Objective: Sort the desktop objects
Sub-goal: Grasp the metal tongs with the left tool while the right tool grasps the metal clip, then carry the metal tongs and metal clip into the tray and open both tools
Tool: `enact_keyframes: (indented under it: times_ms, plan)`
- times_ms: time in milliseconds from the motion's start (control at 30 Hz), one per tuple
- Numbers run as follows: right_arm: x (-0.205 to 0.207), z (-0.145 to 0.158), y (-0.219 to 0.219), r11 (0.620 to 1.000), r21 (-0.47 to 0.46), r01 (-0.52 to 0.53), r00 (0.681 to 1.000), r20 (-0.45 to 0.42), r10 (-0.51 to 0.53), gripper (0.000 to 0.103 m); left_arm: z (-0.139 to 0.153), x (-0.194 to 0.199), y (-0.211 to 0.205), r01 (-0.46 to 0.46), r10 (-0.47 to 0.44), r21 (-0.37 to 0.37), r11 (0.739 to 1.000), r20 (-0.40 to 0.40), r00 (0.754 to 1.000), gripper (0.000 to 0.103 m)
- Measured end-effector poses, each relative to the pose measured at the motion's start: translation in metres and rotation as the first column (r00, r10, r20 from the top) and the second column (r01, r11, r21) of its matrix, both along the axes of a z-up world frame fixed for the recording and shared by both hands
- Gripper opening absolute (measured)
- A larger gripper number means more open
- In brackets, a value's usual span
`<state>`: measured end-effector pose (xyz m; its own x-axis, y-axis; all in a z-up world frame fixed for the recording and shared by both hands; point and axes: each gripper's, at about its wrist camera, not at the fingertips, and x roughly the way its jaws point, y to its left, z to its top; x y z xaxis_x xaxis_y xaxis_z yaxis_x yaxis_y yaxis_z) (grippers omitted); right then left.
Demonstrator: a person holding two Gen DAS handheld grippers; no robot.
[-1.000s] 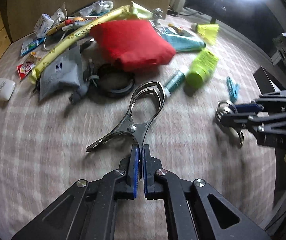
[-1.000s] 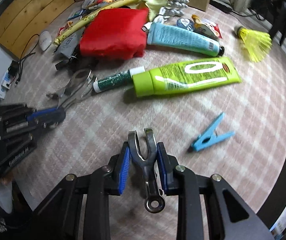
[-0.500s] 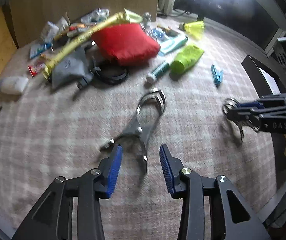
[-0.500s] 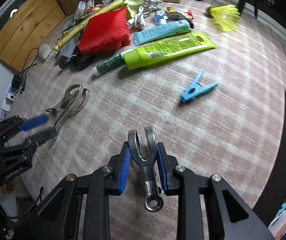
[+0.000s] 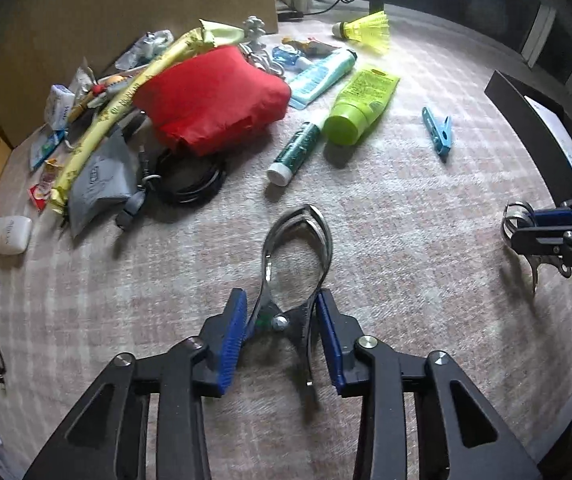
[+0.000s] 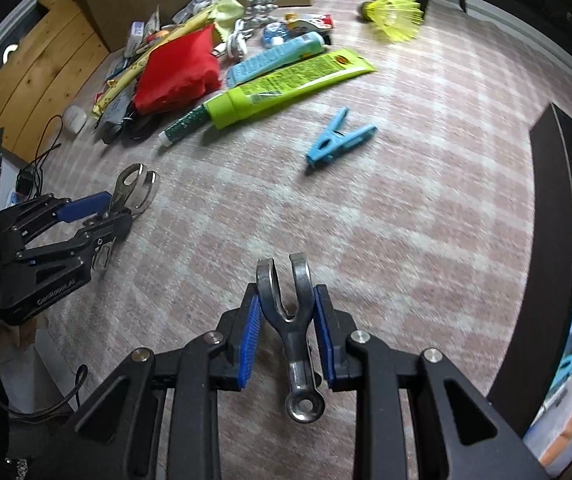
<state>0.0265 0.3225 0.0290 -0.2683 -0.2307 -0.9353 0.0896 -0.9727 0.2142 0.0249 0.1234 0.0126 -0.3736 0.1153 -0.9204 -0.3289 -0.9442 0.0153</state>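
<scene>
A large shiny metal clip (image 5: 297,240) lies on the pink checked cloth (image 5: 405,240), its handles between the blue pads of my left gripper (image 5: 282,336). The jaws are closing and both pads touch the handles. From the right wrist view the same clip (image 6: 134,184) sticks out of the left gripper (image 6: 106,216) at the left edge. My right gripper (image 6: 286,320) is shut on a smaller metal clip (image 6: 297,344), forked end forward, held above the cloth. In the left wrist view that gripper (image 5: 525,226) sits at the right edge.
A pile at the back holds a red pouch (image 5: 214,100), green tube (image 5: 361,104), blue tube (image 5: 321,72), glitter tube (image 5: 295,148), black cable coil (image 5: 190,180) and grey packet (image 5: 102,176). A blue peg (image 6: 337,140), a yellow shuttlecock (image 6: 397,12) and a black box (image 6: 553,240) lie further right.
The left gripper let the large clip go, opened wide, then came back over its handles and narrowed onto them. The right gripper carried its small clip rightward, toward the black box.
</scene>
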Motion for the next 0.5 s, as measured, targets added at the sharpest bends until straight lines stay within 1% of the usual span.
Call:
enact_keyframes:
  times_ms: [67,167,367,500]
  plan:
    - [0.005,0.001,0.006,1.0,-0.004,0.016,1.0,-0.001,-0.016,0.025,0.0,-0.001,-0.001,-0.01,0.01,0.019,1.0,0.007,1.0,0.028]
    - [0.011,0.005,0.013,0.999,-0.008,0.034,0.999,-0.011,-0.034,0.025,0.003,-0.001,-0.002,-0.032,0.031,0.044,0.999,0.017,0.999,0.028]
    - [0.021,0.018,0.026,0.998,-0.012,0.055,0.998,-0.036,-0.056,0.025,0.011,0.006,0.007,-0.038,0.038,0.076,0.996,0.011,0.999,0.027]
    - [0.028,0.03,0.039,0.996,-0.032,0.079,0.995,-0.06,-0.081,0.025,0.026,0.012,0.024,-0.012,0.013,0.097,0.995,-0.012,1.0,0.027]
